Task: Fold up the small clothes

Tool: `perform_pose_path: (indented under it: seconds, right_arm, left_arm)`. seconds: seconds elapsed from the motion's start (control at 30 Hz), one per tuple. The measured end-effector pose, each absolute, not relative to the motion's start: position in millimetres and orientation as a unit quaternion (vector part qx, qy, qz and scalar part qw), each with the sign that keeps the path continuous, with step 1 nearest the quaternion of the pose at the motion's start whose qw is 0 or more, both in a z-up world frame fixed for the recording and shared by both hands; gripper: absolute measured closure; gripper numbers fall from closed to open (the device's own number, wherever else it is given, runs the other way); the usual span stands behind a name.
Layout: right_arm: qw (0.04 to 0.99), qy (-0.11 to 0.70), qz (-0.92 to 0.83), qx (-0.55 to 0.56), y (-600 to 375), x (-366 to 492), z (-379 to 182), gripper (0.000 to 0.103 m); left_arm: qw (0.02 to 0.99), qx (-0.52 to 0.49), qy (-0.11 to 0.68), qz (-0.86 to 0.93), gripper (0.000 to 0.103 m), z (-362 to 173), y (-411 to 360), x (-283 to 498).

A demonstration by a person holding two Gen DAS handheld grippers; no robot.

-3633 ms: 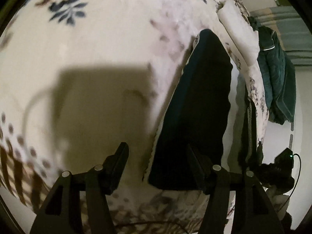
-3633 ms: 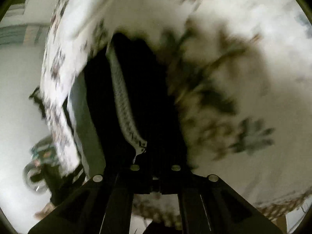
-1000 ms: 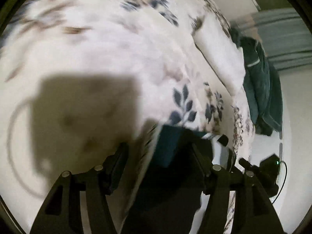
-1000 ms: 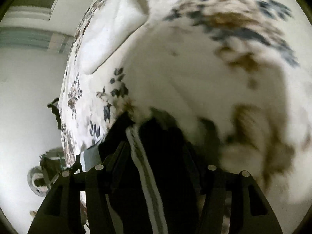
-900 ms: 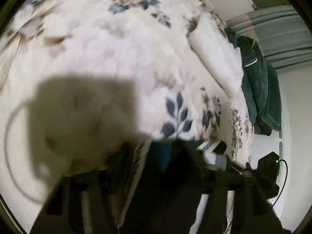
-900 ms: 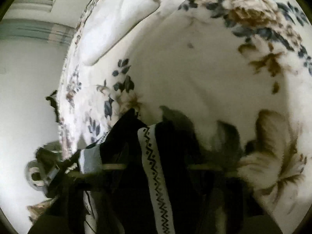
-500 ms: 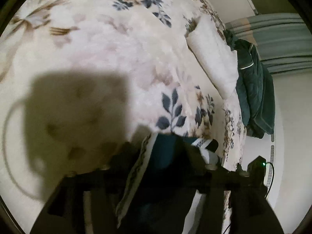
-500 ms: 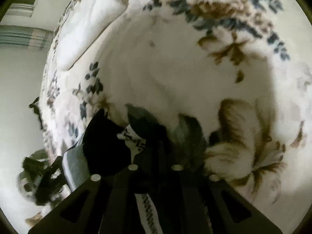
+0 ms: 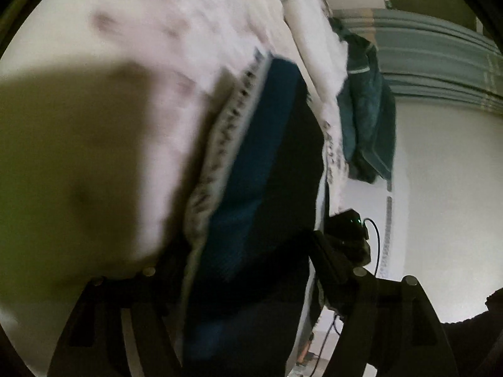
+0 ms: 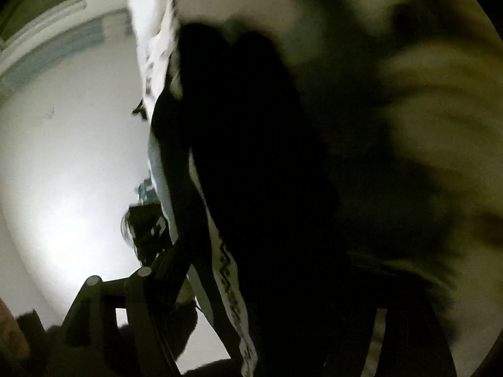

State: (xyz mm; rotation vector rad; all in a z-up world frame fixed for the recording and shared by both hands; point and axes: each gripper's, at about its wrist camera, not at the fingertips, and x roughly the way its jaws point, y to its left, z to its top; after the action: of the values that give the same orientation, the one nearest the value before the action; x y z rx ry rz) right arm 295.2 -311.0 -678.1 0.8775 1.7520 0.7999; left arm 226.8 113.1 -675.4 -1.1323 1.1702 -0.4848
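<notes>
The small dark garment (image 9: pixel 276 163) is lying stretched out on the bed (image 9: pixel 176 31), its long axis running straight away from both grippers toward the white pillow (image 9: pixel 317 40) at the far end. Its near end is filling the space between the fingers of the left gripper (image 9: pixel 248 264), whose jaws are standing wide apart on either side of the cloth; whether they are touching it is lost in the blur. Along the garment's left edge a pale knitted band with a dark zigzag pattern (image 9: pixel 226 132) is running lengthwise, next to a blue panel that is giving way to black.

From the right gripper (image 10: pixel 279 282) the same garment (image 10: pixel 251 144) is showing as a black mass with the patterned band (image 10: pixel 232 295) trailing toward the camera. One finger (image 10: pixel 176 260) is showing at the left of the cloth; the other is buried in darkness, so I cannot tell how those jaws are standing.

The bedspread is soft, fleecy and floral-printed. Beyond the pillow a teal jacket (image 9: pixel 367 106) is hanging over the bed's edge, and a small black device with a green light (image 9: pixel 349 223) and a cable is sitting beside the bed.
</notes>
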Motion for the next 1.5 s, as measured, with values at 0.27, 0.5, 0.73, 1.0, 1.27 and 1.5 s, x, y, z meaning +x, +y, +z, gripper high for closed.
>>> perform_pose_path:
  seconds: [0.27,0.5,0.73,1.0,1.27,1.5]
  right_arm:
    - [0.504,0.723,0.335,0.332,-272.6,293.6,-669.4,0.068]
    - [0.558,0.689,0.319,0.335,-267.0,298.6,-615.5,0.074]
    - [0.608,0.636,0.327,0.346,-263.9,368.0,-548.4,0.074]
    - [0.67,0.578,0.32,0.339,-251.9,516.1,-498.9,0.074]
    - [0.691,0.58,0.274,0.332,-253.3,637.0,-529.6,0.075]
    - [0.691,0.604,0.231,0.323,-269.9,671.5,-572.0,0.068]
  left_arm:
    - [0.716,-0.441,0.508,-0.188,0.071,-643.3,96.3,238.6]
    - [0.736,-0.421,0.495,-0.19,0.076,-591.2,94.6,265.5]
    - [0.759,-0.393,0.47,-0.22,0.076,-532.1,99.4,359.3]
    - [0.783,-0.372,0.436,-0.243,0.076,-494.6,110.6,528.7]
    - [0.772,-0.361,0.459,-0.251,0.075,-537.7,115.9,659.4]
    - [0.726,-0.377,0.516,-0.253,0.065,-600.2,124.2,696.9]
